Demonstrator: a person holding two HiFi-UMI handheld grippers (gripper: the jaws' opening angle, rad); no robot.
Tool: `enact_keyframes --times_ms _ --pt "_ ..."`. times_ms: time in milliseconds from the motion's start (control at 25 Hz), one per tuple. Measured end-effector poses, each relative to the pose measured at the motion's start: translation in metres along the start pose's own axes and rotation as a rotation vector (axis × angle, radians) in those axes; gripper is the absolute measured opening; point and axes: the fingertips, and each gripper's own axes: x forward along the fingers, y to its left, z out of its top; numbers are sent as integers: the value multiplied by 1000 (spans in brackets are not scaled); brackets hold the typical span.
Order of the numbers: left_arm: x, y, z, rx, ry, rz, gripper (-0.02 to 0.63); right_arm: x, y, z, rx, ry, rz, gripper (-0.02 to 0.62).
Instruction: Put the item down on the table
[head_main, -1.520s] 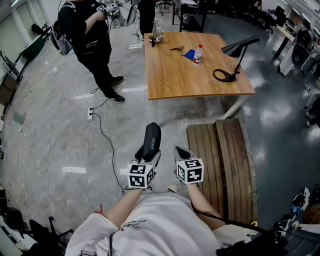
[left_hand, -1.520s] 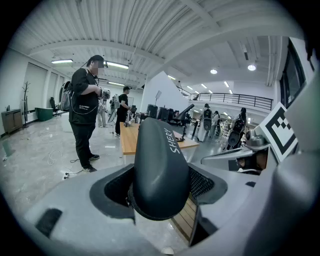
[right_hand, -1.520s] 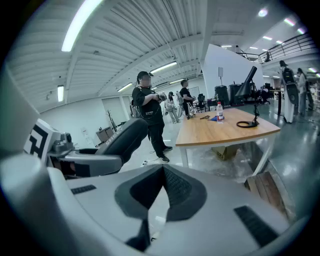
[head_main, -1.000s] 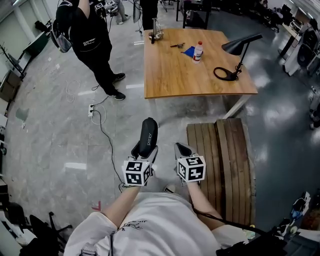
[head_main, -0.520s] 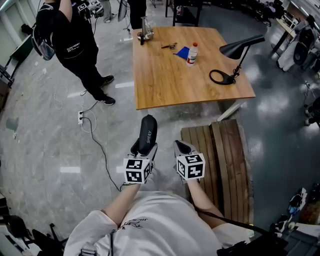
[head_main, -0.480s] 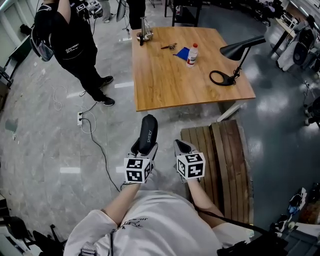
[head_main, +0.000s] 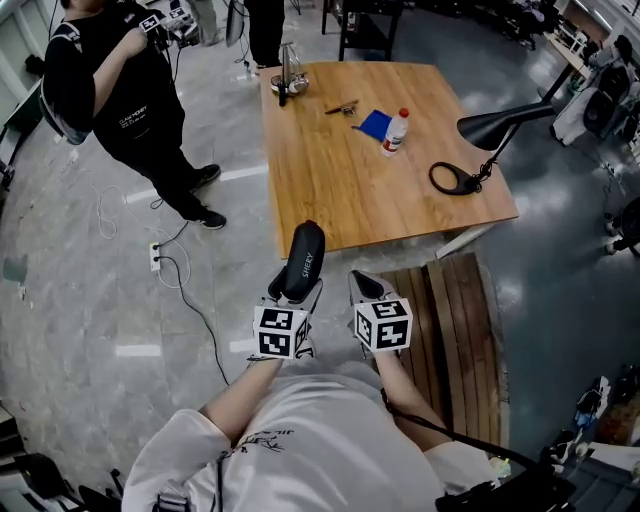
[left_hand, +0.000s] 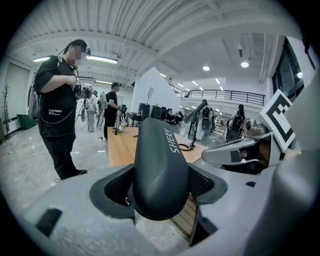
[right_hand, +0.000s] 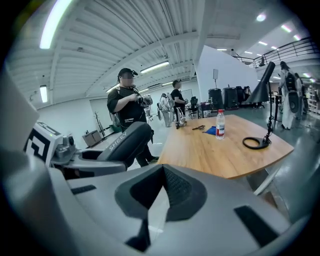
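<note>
A black oblong case (head_main: 303, 262) printed with white letters sticks out forward from my left gripper (head_main: 297, 292), which is shut on its rear end. In the left gripper view the case (left_hand: 157, 170) fills the gap between both meshed pads (left_hand: 200, 181). My right gripper (head_main: 362, 288) is beside it, shut with nothing in it; in the right gripper view its jaws (right_hand: 161, 192) meet in a narrow V. The wooden table (head_main: 340, 170) lies just ahead, and the case's tip reaches about its near edge, above the floor.
On the table are a black desk lamp (head_main: 480, 130), a small bottle (head_main: 396, 130), a blue cloth (head_main: 376, 123) and a glass item (head_main: 285, 80) at the far edge. A person in black (head_main: 120, 90) stands at left. A slatted bench (head_main: 455, 330) is at right. A cable (head_main: 185, 270) crosses the floor.
The table has come nearer; its front edge is now just ahead of the grippers. Both grippers keep the same pose, the left still shut on the case.
</note>
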Motion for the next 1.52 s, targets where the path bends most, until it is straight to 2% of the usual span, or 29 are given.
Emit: enact_keyframes --times_ms 240,520,800,1120,1520 --pt "19 13 13 -24 6 16 327 20 -13 18 -3 11 8 2" --pt "32 13 19 -62 10 65 327 39 -21 30 -35 37 67 2" --pt "56 14 15 -53 35 90 327 57 -39 31 -51 68 87 2" --pt "98 40 -6 -79 68 115 327 104 -55 21 -65 108 93 2" --pt "183 86 -54 -82 156 143 327 185 -82 -5 -90 150 95 2"
